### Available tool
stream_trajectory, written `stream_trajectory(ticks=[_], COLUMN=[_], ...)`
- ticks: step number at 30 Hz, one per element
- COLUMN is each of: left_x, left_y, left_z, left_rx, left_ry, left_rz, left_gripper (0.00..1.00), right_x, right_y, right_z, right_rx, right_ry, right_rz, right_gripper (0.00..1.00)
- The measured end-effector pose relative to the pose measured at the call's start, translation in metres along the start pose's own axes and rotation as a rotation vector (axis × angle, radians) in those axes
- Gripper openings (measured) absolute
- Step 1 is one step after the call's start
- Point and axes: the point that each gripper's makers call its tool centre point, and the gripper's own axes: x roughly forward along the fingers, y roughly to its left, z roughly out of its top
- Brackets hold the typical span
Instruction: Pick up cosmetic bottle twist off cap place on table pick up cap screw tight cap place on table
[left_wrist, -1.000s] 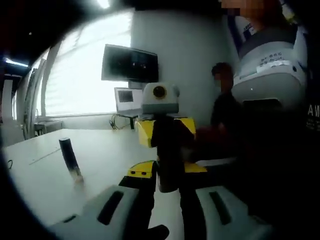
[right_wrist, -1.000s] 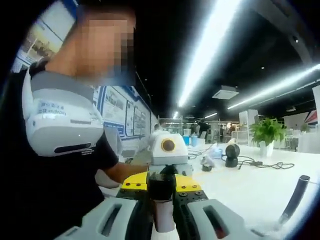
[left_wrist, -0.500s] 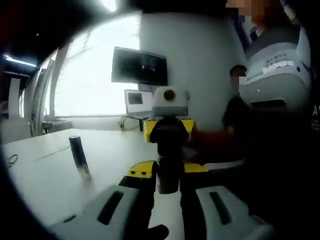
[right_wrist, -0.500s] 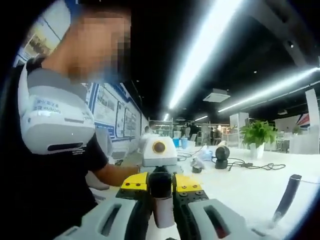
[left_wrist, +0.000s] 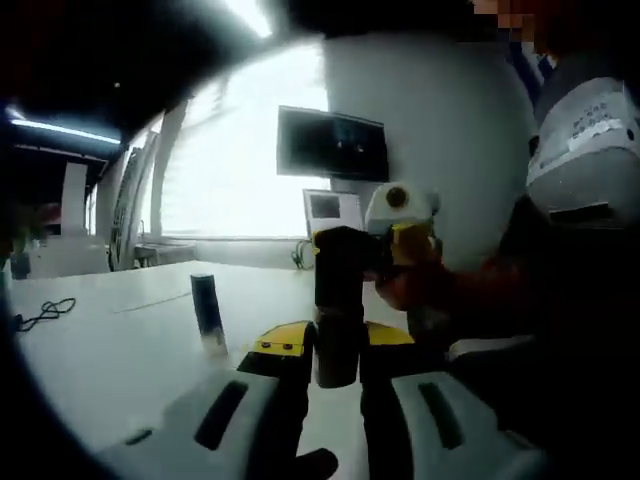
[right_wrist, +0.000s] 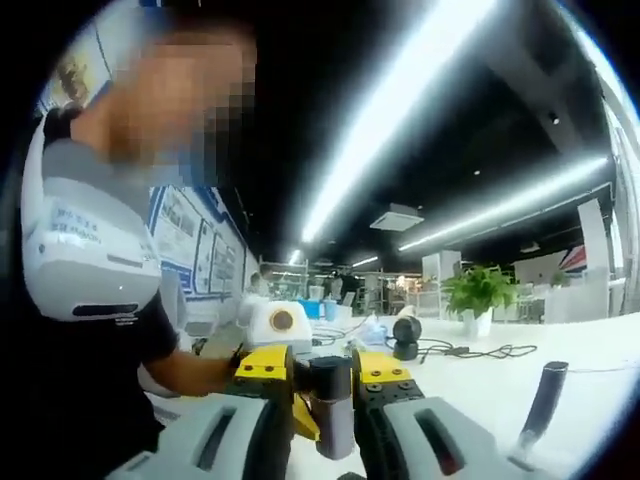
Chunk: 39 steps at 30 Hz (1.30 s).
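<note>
Now left tool (left_wrist: 338, 365) clamped on bottle (left_wrist: 338, 310), right tool (right_wrist: 330, 425) clamped on its cap (right_wrist: 328, 380), above table (left_wrist: 110, 350).

A dark cosmetic bottle (left_wrist: 337, 340) stands upright with its black cap (left_wrist: 340, 262) on top, while a second dark bottle (left_wrist: 207, 308) stands alone on the white table (left_wrist: 90, 350).

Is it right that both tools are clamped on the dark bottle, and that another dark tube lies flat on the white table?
Not quite: the dark tube stands upright on the white table, as the left gripper view shows. Both tools, left and right, do clamp the dark bottle.
</note>
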Motion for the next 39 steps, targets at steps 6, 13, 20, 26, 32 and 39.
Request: stream_trajectory(ticks=[6, 13, 20, 26, 32, 39], left_x=[0.000, -0.002, -0.002, -0.002, -0.001, -0.002], left_y=[0.006, 0.021, 0.028, 0.035, 0.039, 0.045], left_z=[0.005, 0.005, 0.007, 0.010, 0.010, 0.006], left_rx=[0.019, 0.036, 0.062, 0.132, 0.119, 0.121], left_ry=[-0.004, -0.017, -0.025, -0.013, -0.027, -0.026], left_rz=[0.074, 0.226, 0.316, 0.419, 0.481, 0.555], left_gripper=[0.09, 0.09, 0.09, 0.09, 0.09, 0.09], right_x=[0.000, 0.002, 0.007, 0.010, 0.011, 0.016], right_y=[-0.011, -0.019, -0.022, -0.026, -0.032, -0.036], right_z=[-0.003, -0.005, -0.002, 0.002, 0.004, 0.000], right_rx=[0.000, -0.029, -0.071, -0.128, -0.146, -0.184], right_ry=[-0.002, -0.007, -0.015, -0.018, -0.030, -0.004], right_rz=[-0.083, -0.190, -0.270, -0.360, -0.427, -0.477], right_gripper=[0.18, 0.19, 0.20, 0.20, 0.20, 0.20])
